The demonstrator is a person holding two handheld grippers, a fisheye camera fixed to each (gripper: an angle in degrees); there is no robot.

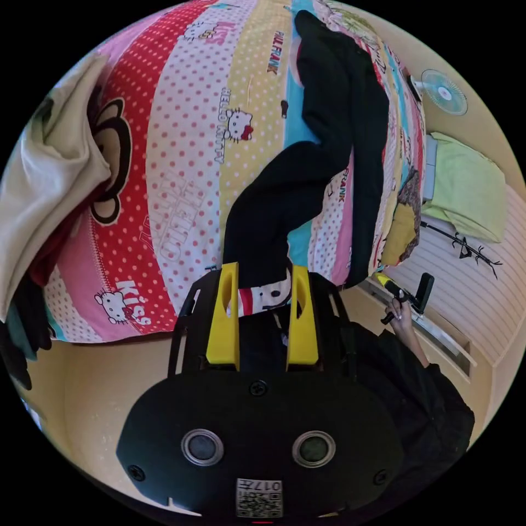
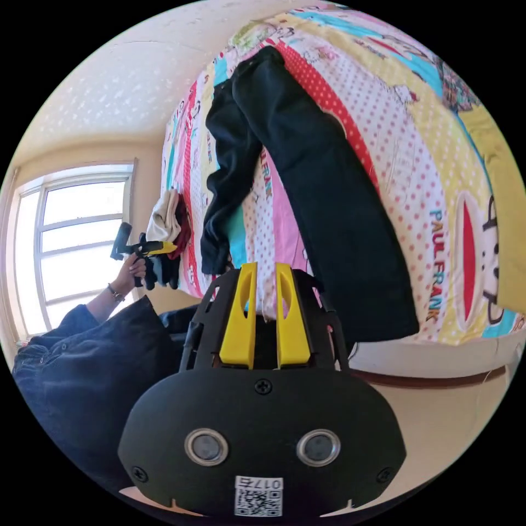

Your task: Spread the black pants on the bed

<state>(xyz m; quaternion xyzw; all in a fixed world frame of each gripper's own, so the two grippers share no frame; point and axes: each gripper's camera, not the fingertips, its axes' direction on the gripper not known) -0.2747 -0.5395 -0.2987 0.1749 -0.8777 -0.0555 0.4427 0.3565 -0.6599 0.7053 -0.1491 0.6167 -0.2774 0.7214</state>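
The black pants (image 1: 329,137) lie lengthwise on the bed's cartoon-print sheet (image 1: 186,164). One leg is bent sideways, and its hem ends right at the tips of my left gripper (image 1: 264,271), whose yellow jaws stand wide apart and do not press on it. In the right gripper view the pants (image 2: 318,192) show one straight leg reaching the bed's near edge and the bent leg beside it. My right gripper (image 2: 266,268) hovers at the bed edge between the two hems, its jaws a narrow gap apart with nothing held. Each gripper shows small in the other's view, in a hand (image 1: 386,282) (image 2: 164,247).
A pile of clothes topped by beige cloth (image 1: 49,175) sits at one bed corner. A yellow cloth (image 1: 402,230) lies at the bed's other side. A fan (image 1: 444,90) and green bedding (image 1: 471,186) stand beyond it. A window (image 2: 71,246) is behind the person's dark sleeve (image 2: 82,356).
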